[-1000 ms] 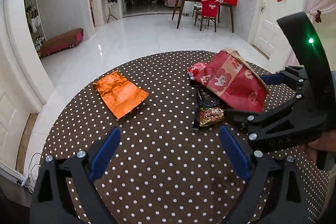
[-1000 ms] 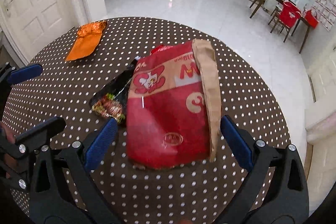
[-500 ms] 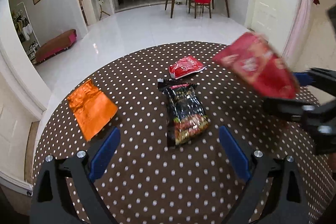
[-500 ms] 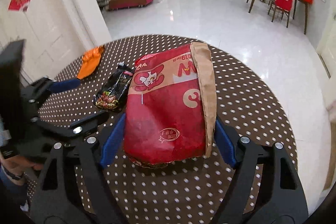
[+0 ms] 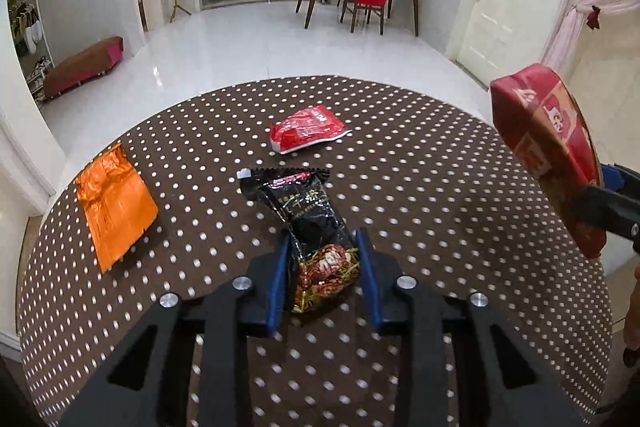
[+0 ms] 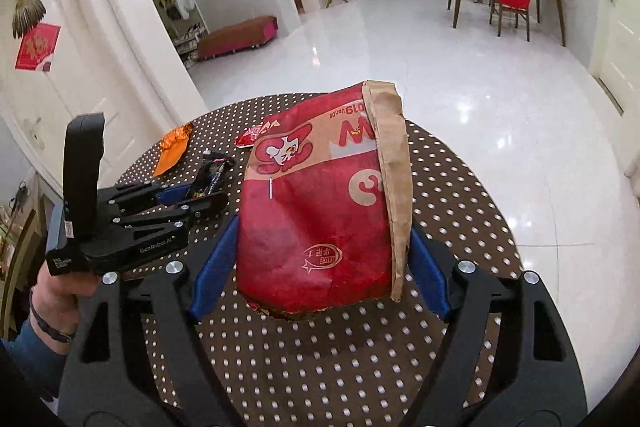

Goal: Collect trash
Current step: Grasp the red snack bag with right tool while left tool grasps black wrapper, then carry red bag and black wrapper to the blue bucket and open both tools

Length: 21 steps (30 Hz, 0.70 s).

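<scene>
On polka-dot counter [image 5: 440,187] | left claw [image 5: 322,267] closing, black snack wrapper [image 5: 316,227] between its blue pads, lying flat | right claw [image 6: 320,263] clamped on red paper bag [image 6: 320,203], held above counter | orange wrapper [image 5: 114,203] at left, red sachet [image 5: 306,128] beyond black wrapper, both loose

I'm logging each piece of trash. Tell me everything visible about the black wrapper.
The black wrapper is glossy crinkled film with gold print, a red strip near its torn far end and a food picture at the near end. It lies flat on the dotted table, its near end between the closing left gripper pads.
</scene>
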### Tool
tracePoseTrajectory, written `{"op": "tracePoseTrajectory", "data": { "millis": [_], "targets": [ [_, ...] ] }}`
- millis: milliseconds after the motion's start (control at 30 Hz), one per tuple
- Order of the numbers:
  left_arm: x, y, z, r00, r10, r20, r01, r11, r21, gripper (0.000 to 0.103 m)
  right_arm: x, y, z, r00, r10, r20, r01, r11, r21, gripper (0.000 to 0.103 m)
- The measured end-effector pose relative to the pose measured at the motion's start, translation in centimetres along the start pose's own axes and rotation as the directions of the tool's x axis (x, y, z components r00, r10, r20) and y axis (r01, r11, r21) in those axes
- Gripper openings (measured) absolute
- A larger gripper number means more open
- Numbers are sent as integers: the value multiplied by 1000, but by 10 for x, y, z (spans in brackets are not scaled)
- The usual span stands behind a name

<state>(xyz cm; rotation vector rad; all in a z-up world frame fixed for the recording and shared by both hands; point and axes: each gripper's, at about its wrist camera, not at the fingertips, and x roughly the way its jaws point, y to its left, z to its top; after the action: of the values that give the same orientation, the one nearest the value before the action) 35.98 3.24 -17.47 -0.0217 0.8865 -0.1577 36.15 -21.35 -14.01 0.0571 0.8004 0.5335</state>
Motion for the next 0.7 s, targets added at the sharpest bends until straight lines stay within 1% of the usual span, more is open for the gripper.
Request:
{"op": "tracePoseTrajectory", "data": {
  "millis": [267, 367, 633, 700],
  "targets": [
    [-36, -23, -20, 996, -46, 76, 46, 999, 1, 31, -47, -8, -13, 998, -3, 61, 1, 999, 34, 77],
    [-55, -41, -24, 992, -62, 112, 61, 998, 14, 31, -67, -10, -18, 996, -6, 86, 3, 999, 38, 77],
    [-116, -88, -42, 971, -116, 210, 103, 992, 72, 31, -123, -21, -26, 987, 3, 161, -11, 999, 49, 78],
    [-130, -97, -40, 965, -134, 225, 116, 989, 90, 31, -138, -25, -29, 983, 4, 182, -14, 998, 54, 78]
  ]
}}
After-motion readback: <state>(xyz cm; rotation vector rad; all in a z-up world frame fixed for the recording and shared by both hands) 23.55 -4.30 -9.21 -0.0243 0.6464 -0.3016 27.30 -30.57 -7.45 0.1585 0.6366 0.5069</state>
